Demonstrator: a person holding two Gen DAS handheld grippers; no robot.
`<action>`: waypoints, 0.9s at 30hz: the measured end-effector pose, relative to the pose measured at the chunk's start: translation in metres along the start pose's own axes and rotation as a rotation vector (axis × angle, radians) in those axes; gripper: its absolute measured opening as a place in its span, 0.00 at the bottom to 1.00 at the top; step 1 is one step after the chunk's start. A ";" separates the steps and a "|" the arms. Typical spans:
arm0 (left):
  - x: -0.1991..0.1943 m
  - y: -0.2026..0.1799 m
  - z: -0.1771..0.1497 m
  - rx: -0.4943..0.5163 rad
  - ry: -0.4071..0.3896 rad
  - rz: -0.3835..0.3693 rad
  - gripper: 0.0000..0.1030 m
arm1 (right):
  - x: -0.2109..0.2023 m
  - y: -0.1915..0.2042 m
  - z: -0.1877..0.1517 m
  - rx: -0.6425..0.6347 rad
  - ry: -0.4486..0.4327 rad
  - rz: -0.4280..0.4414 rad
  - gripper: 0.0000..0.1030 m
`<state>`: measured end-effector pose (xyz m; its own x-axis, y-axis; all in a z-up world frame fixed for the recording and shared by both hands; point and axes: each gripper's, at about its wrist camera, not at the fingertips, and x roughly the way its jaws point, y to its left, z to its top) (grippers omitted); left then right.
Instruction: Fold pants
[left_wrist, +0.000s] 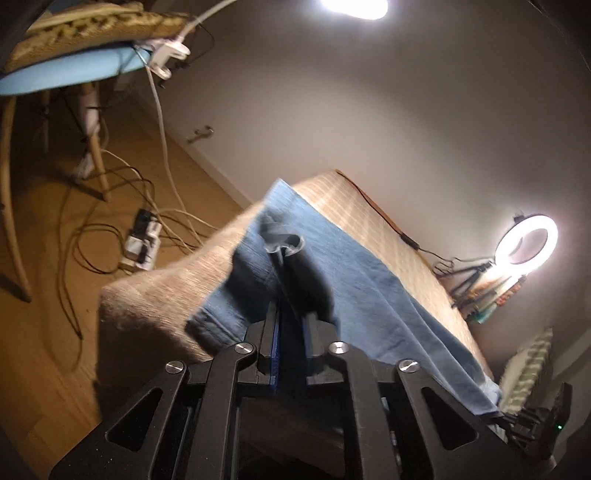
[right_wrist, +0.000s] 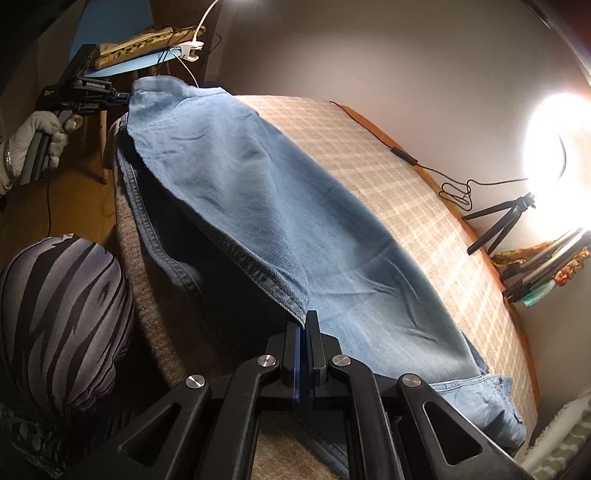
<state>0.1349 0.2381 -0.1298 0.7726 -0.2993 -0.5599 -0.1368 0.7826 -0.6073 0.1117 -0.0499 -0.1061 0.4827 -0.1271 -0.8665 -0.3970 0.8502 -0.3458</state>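
Observation:
Blue denim pants (right_wrist: 280, 221) lie lengthwise on a bed with a beige checked cover (right_wrist: 406, 192). My right gripper (right_wrist: 305, 325) is shut on the pants' side seam edge near the bed's front edge. My left gripper (left_wrist: 291, 317) is shut on a bunched fold of the pants (left_wrist: 332, 273) and holds it lifted above the bed's corner. In the right wrist view the left gripper (right_wrist: 123, 96) shows at the far end of the pants, held by a gloved hand (right_wrist: 33, 129).
A ring light on a tripod (right_wrist: 554, 147) stands at the right by the wall. A blue stool with a cushion (left_wrist: 74, 66) and loose cables with a power strip (left_wrist: 142, 240) are on the wooden floor at left. A striped knee (right_wrist: 62, 306) is beside the bed.

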 end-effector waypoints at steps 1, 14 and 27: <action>0.001 -0.001 0.000 0.006 0.011 0.002 0.27 | 0.000 0.000 0.000 -0.001 0.002 -0.002 0.00; -0.019 0.036 0.003 -0.036 -0.050 0.065 0.35 | 0.006 0.001 0.001 -0.019 0.028 -0.008 0.00; -0.010 0.044 -0.005 0.100 0.031 0.112 0.35 | -0.036 0.000 0.084 0.012 -0.108 0.185 0.31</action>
<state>0.1180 0.2727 -0.1539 0.7365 -0.2222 -0.6390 -0.1575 0.8622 -0.4814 0.1598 -0.0023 -0.0448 0.4835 0.0862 -0.8711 -0.4770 0.8603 -0.1797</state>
